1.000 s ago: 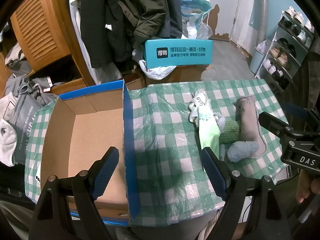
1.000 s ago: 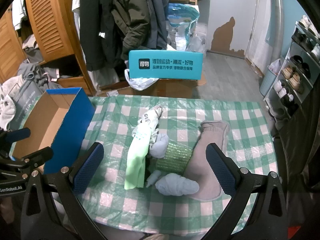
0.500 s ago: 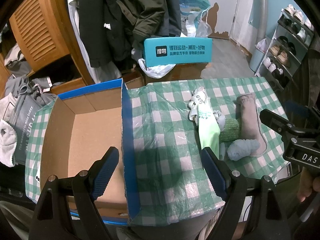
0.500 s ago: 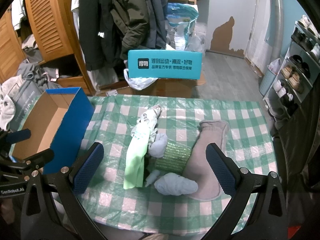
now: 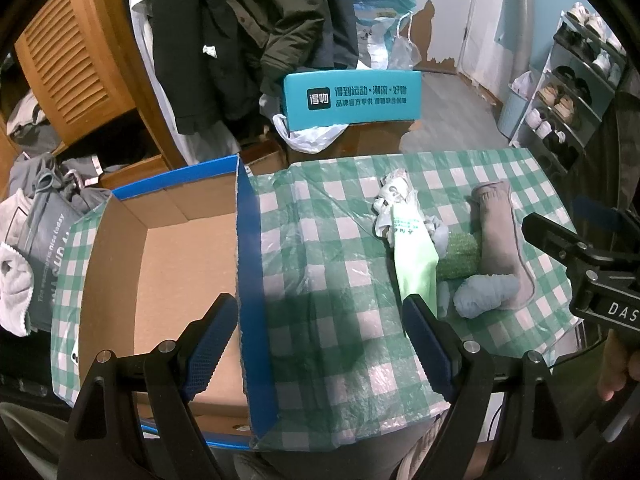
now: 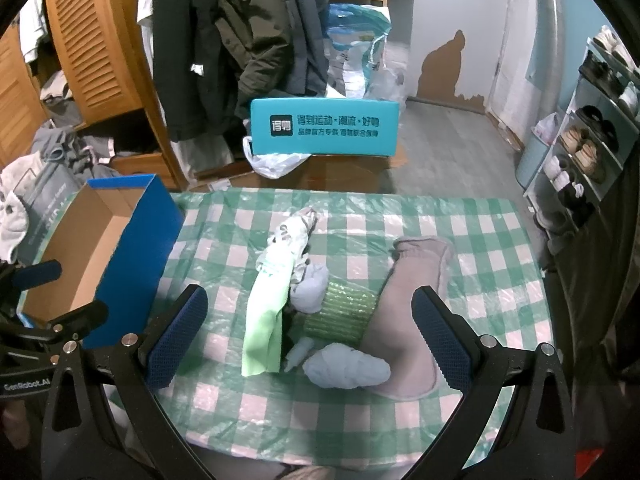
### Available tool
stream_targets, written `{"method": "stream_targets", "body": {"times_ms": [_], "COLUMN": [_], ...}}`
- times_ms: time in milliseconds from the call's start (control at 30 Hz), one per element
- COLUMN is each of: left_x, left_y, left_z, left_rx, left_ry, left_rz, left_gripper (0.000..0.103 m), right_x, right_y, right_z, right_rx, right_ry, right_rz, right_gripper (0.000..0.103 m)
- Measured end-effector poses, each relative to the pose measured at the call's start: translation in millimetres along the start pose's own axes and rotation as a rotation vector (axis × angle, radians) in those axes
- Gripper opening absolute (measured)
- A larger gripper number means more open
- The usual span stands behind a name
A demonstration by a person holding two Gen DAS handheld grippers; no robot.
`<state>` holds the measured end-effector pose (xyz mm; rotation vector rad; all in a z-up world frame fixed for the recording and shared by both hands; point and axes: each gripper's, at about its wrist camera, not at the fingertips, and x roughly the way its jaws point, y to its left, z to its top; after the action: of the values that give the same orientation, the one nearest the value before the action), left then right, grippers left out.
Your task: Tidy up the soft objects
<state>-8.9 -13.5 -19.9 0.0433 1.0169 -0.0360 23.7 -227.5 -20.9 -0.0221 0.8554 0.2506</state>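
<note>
A heap of soft things lies on the green checked tablecloth point(image 6: 500, 264): a grey sock point(image 6: 416, 304), a light blue sock roll point(image 6: 346, 366), a green sparkly roll point(image 6: 340, 314), a light green cloth point(image 6: 268, 320) and a white printed bundle point(image 6: 290, 232). The heap also shows in the left wrist view, with the grey sock point(image 5: 500, 240) and blue roll point(image 5: 484, 294). An open cardboard box with blue sides point(image 5: 250, 280) stands at the table's left. My right gripper point(image 6: 310, 338) is open above the heap. My left gripper point(image 5: 320, 344) is open over the box's right wall.
A teal box with white print point(image 6: 324, 126) stands beyond the table's far edge. Coats point(image 6: 248, 40) hang behind it beside a wooden louvred cabinet point(image 6: 100, 48). A shoe rack point(image 6: 596, 128) stands at the right. Clothes lie piled at the left point(image 5: 36, 216).
Both grippers stay open and have shifted only slightly. The objects on the table have not moved.
</note>
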Motion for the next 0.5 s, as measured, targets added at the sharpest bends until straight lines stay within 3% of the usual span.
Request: {"method": "stream_targets", "body": {"times_ms": [500], "left_x": [9.6], "left_y": [-13.0], "left_z": [6.6], "left_rx": [0.020], "left_ry": [0.060], "left_rz": [-0.001], "left_gripper": [0.086], "right_x": [1.1], "right_y": [-25.6], "right_z": [-7.3], "right_rx": [0.037], "right_ry": [0.017], "right_rz": [-0.013], "right_gripper": [0.101]}}
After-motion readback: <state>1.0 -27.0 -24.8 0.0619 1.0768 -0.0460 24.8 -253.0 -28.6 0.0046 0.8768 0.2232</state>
